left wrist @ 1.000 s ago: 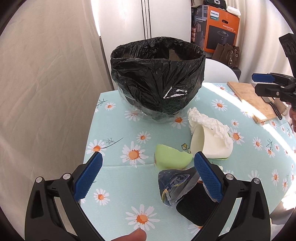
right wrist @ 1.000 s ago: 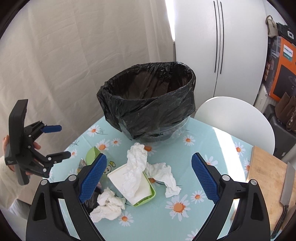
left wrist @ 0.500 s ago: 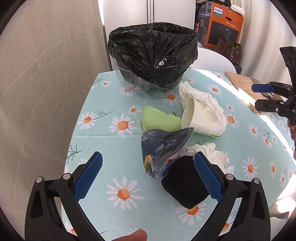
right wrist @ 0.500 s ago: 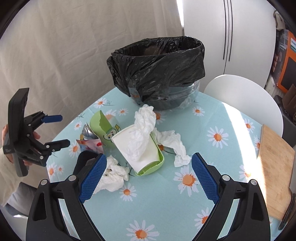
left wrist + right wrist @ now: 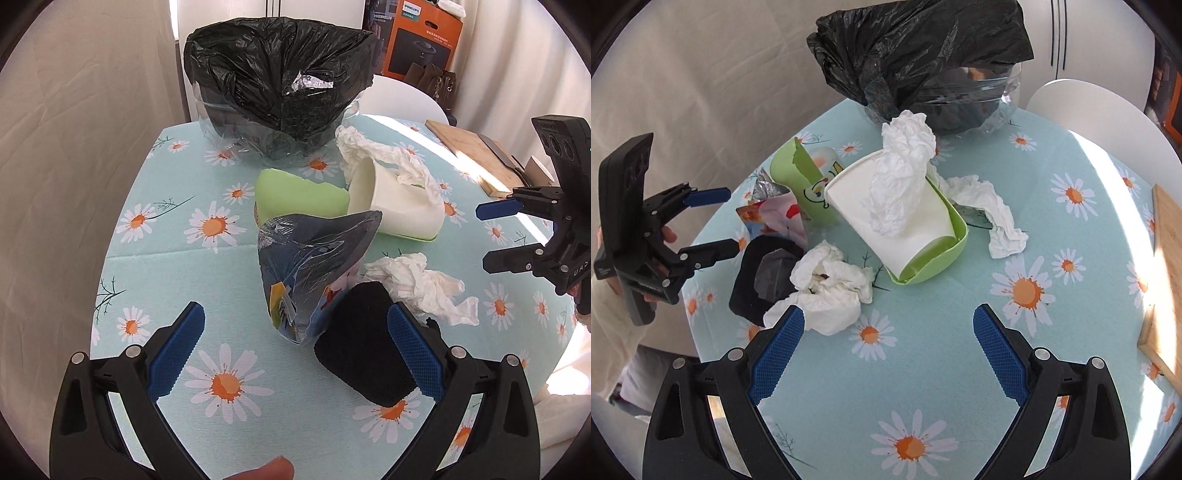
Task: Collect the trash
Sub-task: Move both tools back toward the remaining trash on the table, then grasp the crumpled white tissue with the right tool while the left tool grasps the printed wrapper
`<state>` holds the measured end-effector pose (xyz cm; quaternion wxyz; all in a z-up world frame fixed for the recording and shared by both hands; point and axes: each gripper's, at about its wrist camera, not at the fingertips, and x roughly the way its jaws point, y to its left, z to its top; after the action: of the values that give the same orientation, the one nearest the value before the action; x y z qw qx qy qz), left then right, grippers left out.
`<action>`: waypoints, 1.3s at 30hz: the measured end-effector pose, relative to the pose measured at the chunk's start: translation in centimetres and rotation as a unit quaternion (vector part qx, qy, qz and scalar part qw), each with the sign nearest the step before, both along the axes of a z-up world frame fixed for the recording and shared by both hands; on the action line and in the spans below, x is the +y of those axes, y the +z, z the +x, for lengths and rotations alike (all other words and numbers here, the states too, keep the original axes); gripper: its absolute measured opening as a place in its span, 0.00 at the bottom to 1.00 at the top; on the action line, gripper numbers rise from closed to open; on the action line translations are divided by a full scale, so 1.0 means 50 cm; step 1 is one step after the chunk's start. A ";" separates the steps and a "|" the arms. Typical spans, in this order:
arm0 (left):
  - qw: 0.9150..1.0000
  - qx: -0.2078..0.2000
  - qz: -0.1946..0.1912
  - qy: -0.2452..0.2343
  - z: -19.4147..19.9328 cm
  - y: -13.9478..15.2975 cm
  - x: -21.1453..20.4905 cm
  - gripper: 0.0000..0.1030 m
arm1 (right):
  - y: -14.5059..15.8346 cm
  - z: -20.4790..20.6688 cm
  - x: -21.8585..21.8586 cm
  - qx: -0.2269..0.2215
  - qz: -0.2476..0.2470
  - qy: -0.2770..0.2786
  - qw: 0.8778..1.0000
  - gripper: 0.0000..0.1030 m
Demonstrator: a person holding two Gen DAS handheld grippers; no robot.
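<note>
A bin lined with a black bag (image 5: 280, 77) stands at the far side of the daisy-print table (image 5: 177, 266); it also shows in the right wrist view (image 5: 923, 55). In front of it lies trash: a foil snack wrapper (image 5: 314, 266), a black crumpled piece (image 5: 365, 362), a green torn cup (image 5: 295, 195), a white paper cup (image 5: 886, 218) on a green lid, and crumpled tissues (image 5: 827, 291). My left gripper (image 5: 295, 347) is open and empty just short of the wrapper. My right gripper (image 5: 886, 350) is open and empty above the table near the tissues.
A wooden cutting board (image 5: 469, 155) with a knife lies at the table's right side. A white chair (image 5: 1100, 110) stands behind the table. A curtain hangs on the left, and an orange box (image 5: 421, 37) sits at the back.
Both grippers have pulled back and lowered toward the trash pile; the bin now sits farther up in both views. Both stay open and empty.
</note>
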<state>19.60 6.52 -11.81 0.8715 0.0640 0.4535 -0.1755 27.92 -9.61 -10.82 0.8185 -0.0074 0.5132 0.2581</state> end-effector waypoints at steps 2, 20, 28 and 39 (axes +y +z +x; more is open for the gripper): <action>1.000 0.006 -0.007 -0.002 0.011 -0.010 0.003 0.94 | -0.015 0.002 0.005 0.011 0.009 -0.003 1.000 0.86; 0.994 0.065 -0.071 -0.041 0.067 -0.053 0.013 0.94 | -0.095 0.047 0.074 0.044 0.070 0.036 0.996 0.86; 0.991 0.076 -0.090 -0.057 0.092 -0.048 0.002 0.66 | -0.096 0.045 0.103 0.027 0.066 0.088 0.994 0.42; 0.992 0.068 -0.064 -0.080 0.076 -0.031 -0.009 0.31 | -0.091 0.024 0.086 0.032 0.063 0.092 0.993 0.31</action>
<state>23.41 6.06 -13.35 0.8240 0.0323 0.4931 -0.2772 29.14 -5.32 -15.39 0.7732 0.0052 0.5190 0.3644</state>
